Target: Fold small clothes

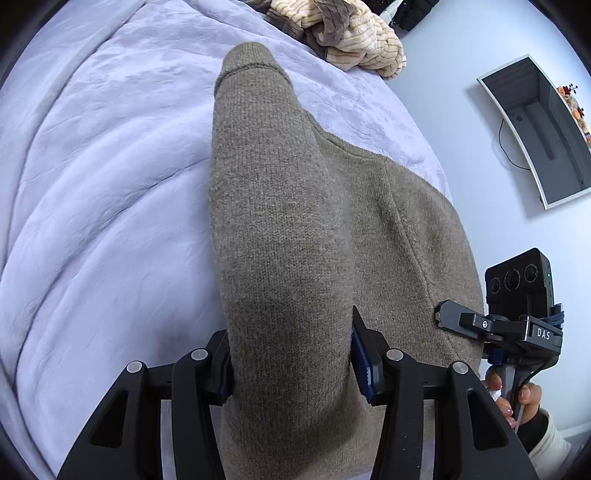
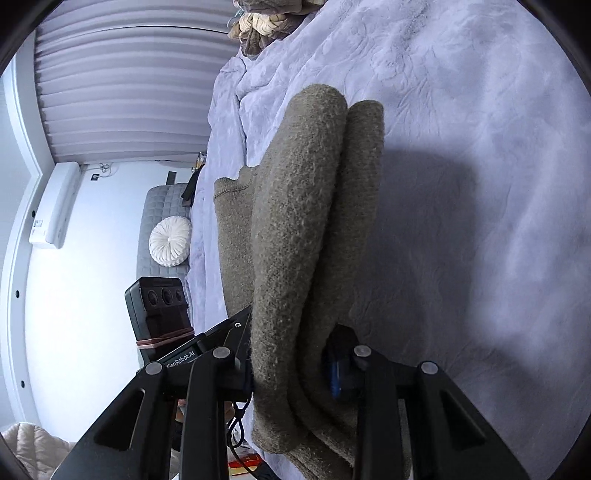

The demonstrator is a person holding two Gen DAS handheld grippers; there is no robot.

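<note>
A grey-brown knit sweater lies on the pale lilac bedspread. My left gripper is shut on a thick fold of it, and the sleeve stretches away from the jaws up to its cuff. In the right wrist view the same sweater rises off the bed in two stacked folds, with my right gripper shut on the bundle. The right gripper also shows at the sweater's right edge in the left wrist view, held by a hand. The left gripper shows beside the fabric in the right wrist view.
A brown and cream striped blanket is heaped at the far end of the bed. A wall-mounted screen hangs off to the right. A round white cushion sits on a grey quilted seat beyond the bed edge, under pleated curtains.
</note>
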